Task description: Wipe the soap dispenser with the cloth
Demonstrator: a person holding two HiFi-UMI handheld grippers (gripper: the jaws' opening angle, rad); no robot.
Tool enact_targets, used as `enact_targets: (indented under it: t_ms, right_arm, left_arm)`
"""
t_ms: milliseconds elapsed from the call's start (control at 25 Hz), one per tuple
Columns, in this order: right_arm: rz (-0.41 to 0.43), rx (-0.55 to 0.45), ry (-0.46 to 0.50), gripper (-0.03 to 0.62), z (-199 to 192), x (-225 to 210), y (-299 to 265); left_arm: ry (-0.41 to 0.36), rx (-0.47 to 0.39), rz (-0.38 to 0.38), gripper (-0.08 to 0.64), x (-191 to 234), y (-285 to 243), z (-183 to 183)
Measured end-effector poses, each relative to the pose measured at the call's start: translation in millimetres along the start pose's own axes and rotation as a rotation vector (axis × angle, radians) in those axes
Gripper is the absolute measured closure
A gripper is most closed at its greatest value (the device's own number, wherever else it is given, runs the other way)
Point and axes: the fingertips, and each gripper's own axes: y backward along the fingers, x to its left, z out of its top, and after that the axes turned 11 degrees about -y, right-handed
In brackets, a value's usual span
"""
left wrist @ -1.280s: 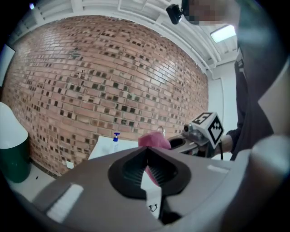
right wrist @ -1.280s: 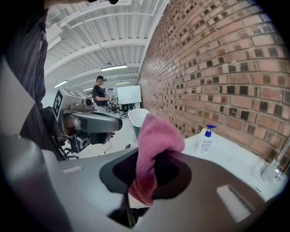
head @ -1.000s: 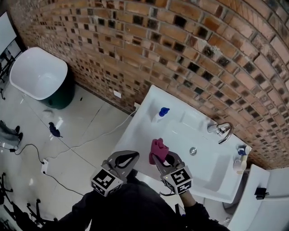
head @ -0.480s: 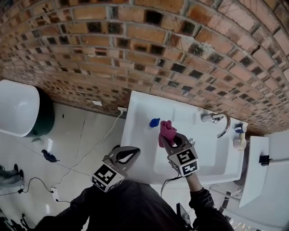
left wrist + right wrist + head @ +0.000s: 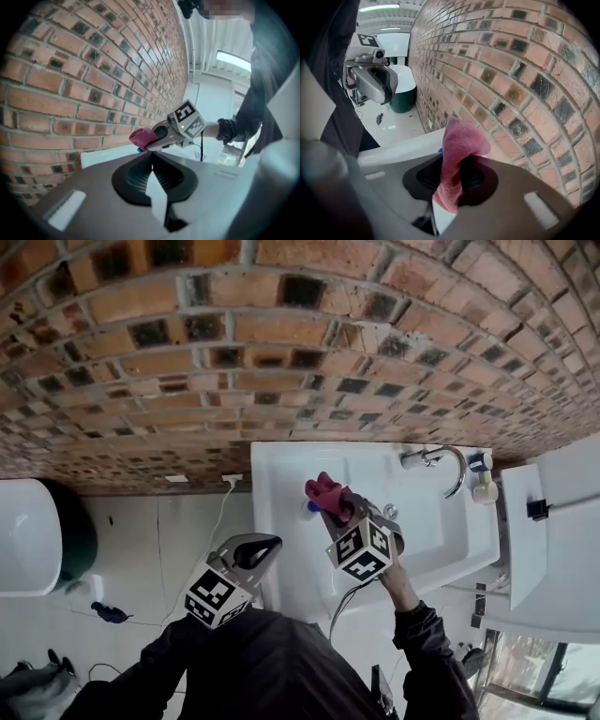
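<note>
The soap dispenser's blue cap (image 5: 307,507) peeks out at the back left of the white sink (image 5: 441,540); the rest of the dispenser is hidden behind the pink cloth (image 5: 323,491). My right gripper (image 5: 336,512) is shut on that cloth, which sticks up bunched between its jaws (image 5: 461,136), right over the dispenser near the brick wall. A sliver of the blue cap (image 5: 440,150) shows beside the cloth. My left gripper (image 5: 270,543) hangs shut and empty off the sink's front left edge. In the left gripper view it points at the right gripper (image 5: 149,140) and the cloth (image 5: 143,137).
A chrome faucet (image 5: 433,459) stands at the back of the sink, with small bottles (image 5: 482,476) at its right rear corner. The brick wall (image 5: 281,352) runs just behind. A white tub (image 5: 23,535) and a dark green bin (image 5: 80,531) stand at the left; a cable (image 5: 217,512) trails on the floor.
The right gripper has carried the cloth toward the wall, onto the blue-capped dispenser. The left gripper has come along beside the sink's left edge. The head view has swung round.
</note>
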Motion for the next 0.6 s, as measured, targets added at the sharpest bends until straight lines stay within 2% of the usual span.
enact_targets:
  t_ms: [320, 400, 600]
  right_arm:
    - [-0.014, 0.026, 0.010, 0.520, -14.8, 38.9, 3.4]
    - [-0.019, 0.008, -0.021, 0.520, -16.4, 47.0, 1.2]
    - [-0.043, -0.068, -0.168, 0.520, -25.2, 62.7, -9.7]
  left_arm:
    - [-0.031, 0.017, -0.102, 0.560, 1.8, -7.2, -0.4]
    - [-0.039, 0.023, -0.117, 0.560, 2.1, -8.6, 0.4]
    - [-0.055, 0.046, -0.144, 0.560, 1.7, -8.4, -2.0]
